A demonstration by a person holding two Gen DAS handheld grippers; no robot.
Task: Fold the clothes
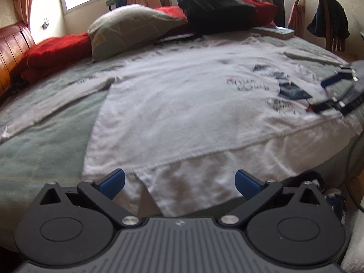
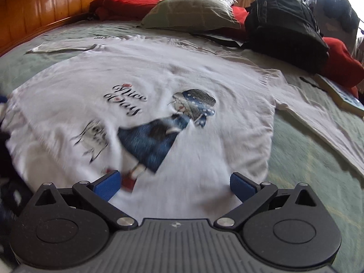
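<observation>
A white T-shirt (image 1: 177, 104) with a printed picture and lettering lies spread flat on the green bedspread (image 1: 41, 145), sleeves out to both sides. My left gripper (image 1: 179, 183) is open just above the shirt's hem at the bed's near edge, nothing between its blue pads. In the left wrist view the right gripper (image 1: 336, 91) hovers over the print at the right. In the right wrist view that same white T-shirt (image 2: 204, 72) fills the middle, and my right gripper (image 2: 174, 185) is open low over the print (image 2: 157, 136), holding nothing.
A grey-green pillow (image 2: 193, 11), red bedding (image 2: 127, 2) and a black backpack (image 2: 289, 25) lie along the far side of the bed. A wooden headboard (image 2: 45, 6) stands at the left. A book (image 2: 343, 95) lies near the right sleeve. A chair (image 1: 334, 31) with dark clothing stands beyond the bed.
</observation>
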